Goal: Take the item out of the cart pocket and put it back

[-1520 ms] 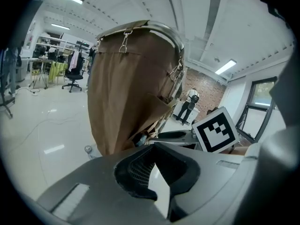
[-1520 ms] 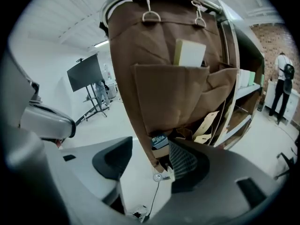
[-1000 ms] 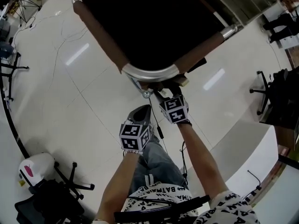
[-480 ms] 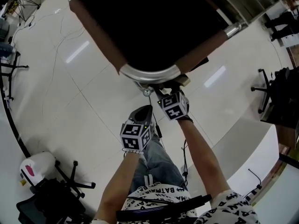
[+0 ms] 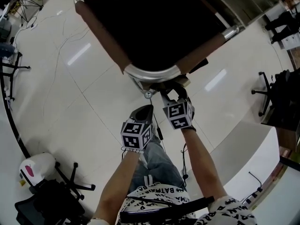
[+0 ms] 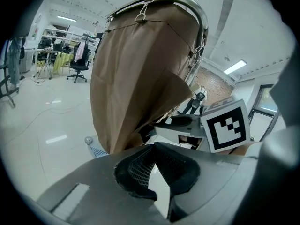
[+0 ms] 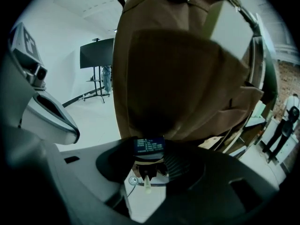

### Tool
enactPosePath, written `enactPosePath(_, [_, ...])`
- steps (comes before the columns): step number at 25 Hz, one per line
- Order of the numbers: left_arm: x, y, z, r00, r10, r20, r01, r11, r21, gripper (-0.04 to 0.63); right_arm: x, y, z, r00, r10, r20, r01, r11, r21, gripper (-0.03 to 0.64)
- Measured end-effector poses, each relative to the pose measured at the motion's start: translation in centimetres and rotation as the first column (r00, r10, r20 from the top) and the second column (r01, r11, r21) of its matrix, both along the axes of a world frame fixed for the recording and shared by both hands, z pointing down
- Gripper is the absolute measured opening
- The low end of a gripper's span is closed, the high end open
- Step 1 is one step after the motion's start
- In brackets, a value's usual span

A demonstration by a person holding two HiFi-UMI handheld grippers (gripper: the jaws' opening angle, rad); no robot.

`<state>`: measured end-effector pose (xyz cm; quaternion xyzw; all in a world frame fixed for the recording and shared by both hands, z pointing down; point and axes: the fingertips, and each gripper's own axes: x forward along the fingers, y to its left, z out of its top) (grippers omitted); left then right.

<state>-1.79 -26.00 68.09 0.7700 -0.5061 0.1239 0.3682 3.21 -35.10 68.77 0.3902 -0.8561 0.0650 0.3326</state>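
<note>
Since the earlier frames the right tongs (image 5: 172, 93) have drawn back a little from under the cart's rim toward the person, while the left tongs (image 6: 153, 149) sit low in much the same spot. The right jaws are closing, and a small pack (image 7: 149, 145) with a dark printed label stands between them. It fills the gap and seems to touch both pads, so I judge it pinched, though only near the tips. The left jaws are pressed together with nothing between them, and they hang beside the right tongs without touching the cart.

Just beyond the pack hangs the cart's brown cloth bag (image 6: 131, 69) with its darker pocket (image 7: 187, 78) sewn flat against it. The pack looks to be outside the pocket, just in front of its lower part, so the taking-out seems done or nearly so. Above is the metal rim of the cart (image 5: 150, 73), and below is the shiny floor (image 5: 70, 102).

The danger is the shallow hold. If the jaws have not yet settled firmly, the pack could twist or slip and drop to the floor. On the way back, the pocket lies flat and nothing holds it open, so the pack may push against the cloth and be levered out of the grip.
</note>
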Motion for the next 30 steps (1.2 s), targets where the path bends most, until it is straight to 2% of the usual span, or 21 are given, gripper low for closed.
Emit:
enactPosePath(8, [-1.2, 2.2, -3.0, 1.0, 0.011, 0.019, -0.012, 0.999, 0.03, 0.0, 2.1, 2.8, -6.4, 0.982, 0.136, 0.129, -0.142, 0.989, 0.038, 0.195])
enactPosePath(14, [-3.0, 6.2, -6.5, 1.0, 0.001, 0.022, -0.003, 0.997, 0.076, 0.0, 3.4, 7.4, -10.3, 0.96, 0.21, 0.184, -0.22, 0.975, 0.037, 0.195])
enactPosePath(23, [-5.9, 15.8, -13.3, 1.0, 0.005, 0.007, -0.006, 0.981, 0.192, 0.0, 2.0, 17.5, -17.9, 0.938, 0.234, 0.255, -0.266, 0.959, 0.098, 0.193])
enactPosePath(27, [-7.1, 20.8, -16.8, 1.0, 0.012, 0.0, -0.011, 0.968, 0.251, 0.0, 1.1, 23.1, -21.1, 0.942, 0.223, 0.252, -0.265, 0.952, 0.151, 0.193])
enactPosePath(30, [-7.8, 24.8, -18.7, 1.0, 0.016, -0.007, -0.013, 0.962, 0.271, 0.0, 0.2, 27.8, -22.1, 0.946, 0.214, 0.244, -0.256, 0.954, 0.154, 0.192])
